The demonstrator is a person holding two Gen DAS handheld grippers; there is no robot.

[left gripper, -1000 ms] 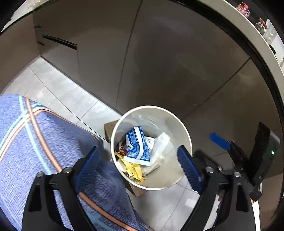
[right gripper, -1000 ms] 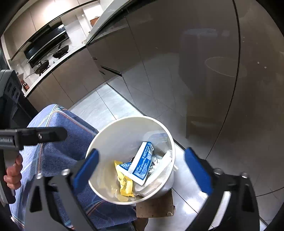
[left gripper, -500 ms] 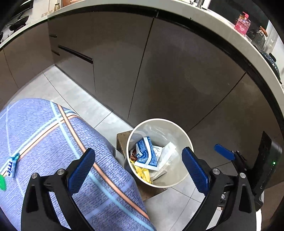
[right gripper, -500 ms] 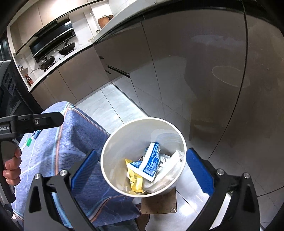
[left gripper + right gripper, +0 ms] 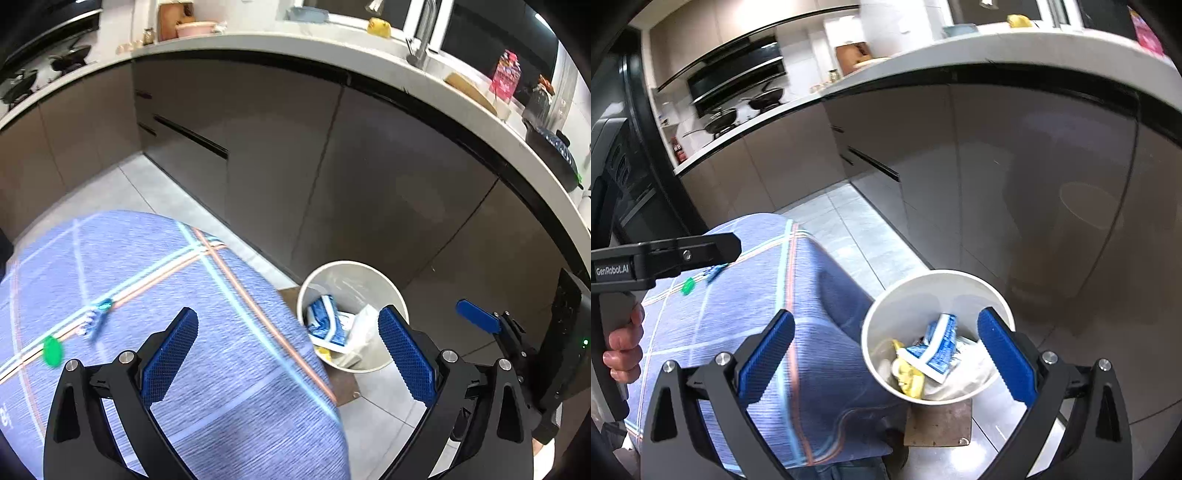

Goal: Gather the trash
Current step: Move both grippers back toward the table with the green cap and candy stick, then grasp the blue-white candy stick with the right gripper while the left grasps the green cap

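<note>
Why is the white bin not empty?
The bin holds trash: a blue wrapper and a yellow one lie inside.

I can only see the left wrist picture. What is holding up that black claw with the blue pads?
Observer: A person's hand. The right wrist view shows its fingers curled round the handle of the left gripper.
Operator: And the white bin, is there anything besides the blue packet?
Observer: Yes. Inside the bin a crumpled yellow wrapper lies against the blue-and-white packet; your view shows only a scrap of it.
Operator: Is the other claw carrying something?
Observer: No. The right gripper is open, with nothing between its pads.
</note>
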